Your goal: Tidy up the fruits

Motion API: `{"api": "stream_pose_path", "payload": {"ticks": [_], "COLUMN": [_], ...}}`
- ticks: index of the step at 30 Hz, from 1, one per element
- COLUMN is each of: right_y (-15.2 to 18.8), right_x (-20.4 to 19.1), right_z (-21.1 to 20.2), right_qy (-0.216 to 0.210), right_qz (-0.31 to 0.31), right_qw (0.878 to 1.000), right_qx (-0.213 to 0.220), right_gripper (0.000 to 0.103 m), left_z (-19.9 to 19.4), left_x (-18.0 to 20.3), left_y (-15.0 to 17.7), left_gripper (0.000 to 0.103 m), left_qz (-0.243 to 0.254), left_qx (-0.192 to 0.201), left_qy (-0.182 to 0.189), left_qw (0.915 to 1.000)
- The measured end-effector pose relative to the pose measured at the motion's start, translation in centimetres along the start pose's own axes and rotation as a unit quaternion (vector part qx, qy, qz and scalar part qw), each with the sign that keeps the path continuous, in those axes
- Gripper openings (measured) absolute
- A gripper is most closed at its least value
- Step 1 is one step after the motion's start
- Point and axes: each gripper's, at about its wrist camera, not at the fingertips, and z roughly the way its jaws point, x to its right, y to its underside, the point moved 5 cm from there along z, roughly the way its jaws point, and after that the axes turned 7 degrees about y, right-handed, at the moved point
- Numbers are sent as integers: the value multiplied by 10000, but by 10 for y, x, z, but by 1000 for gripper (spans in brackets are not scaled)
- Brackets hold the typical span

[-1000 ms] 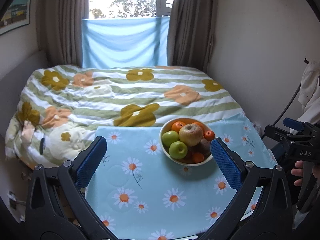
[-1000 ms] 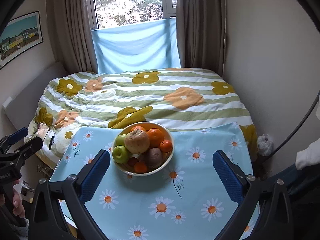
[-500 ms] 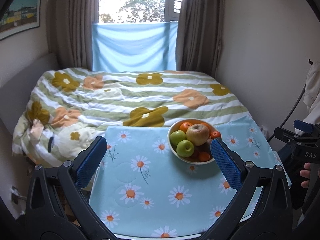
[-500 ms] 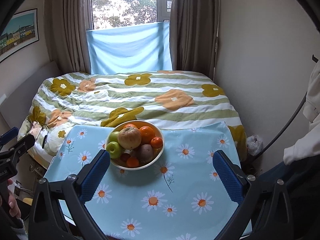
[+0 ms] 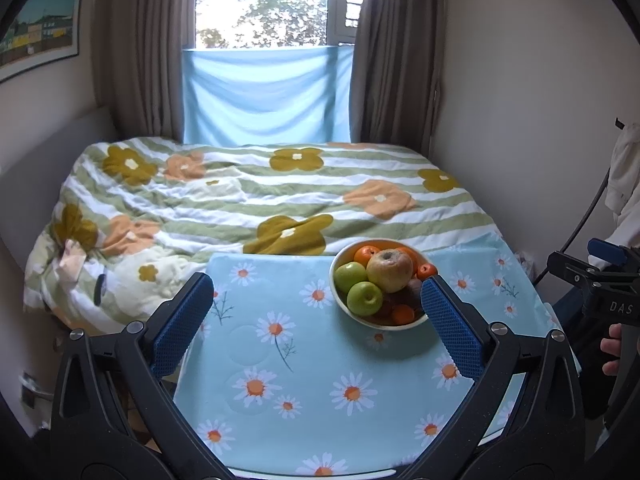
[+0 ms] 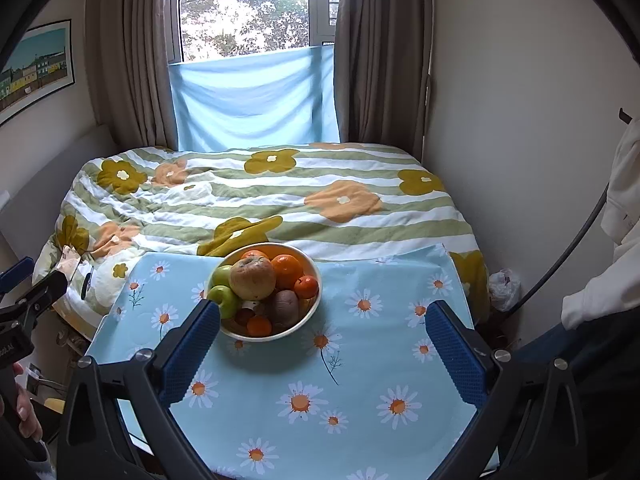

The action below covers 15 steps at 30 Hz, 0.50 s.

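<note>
Daisy-print tablecloth [image 5: 320, 360] bearing fruit bowl [image 6: 310, 316], floral bed [image 5: 260, 196] behind; both grippers [image 5: 316, 304] [image 6: 322, 324] agape, empty

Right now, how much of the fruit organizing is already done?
Nothing looks done yet: every fruit is piled in the bowl on the daisy tablecloth. Nothing is in hand: the left gripper and right gripper are both open and empty. All the sorting is left.
</note>
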Motion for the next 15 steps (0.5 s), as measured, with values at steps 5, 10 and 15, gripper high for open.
{"api": "stream_pose_path", "payload": {"ticks": [5,10,15], "right_y": [0,0,0], "right_x": [1,1,3], "right_z": [1,0,1], "right_qy": [-7,5,8], "right_qz": [3,-2,17], "right_qw": [10000,10000,10000], "right_qx": [-18,-1,-7], "right_gripper": [102,102,102], "left_z": [1,2,5], "left_x": [1,2,1], "left_y": [0,-1,-2], "left_gripper": [103,103,103], "left_qz": [-14,-30,-48], "left_qx": [0,-2,-15], "left_qy": [3,-7,-14], "left_qw": [10000,10000,10000]}}
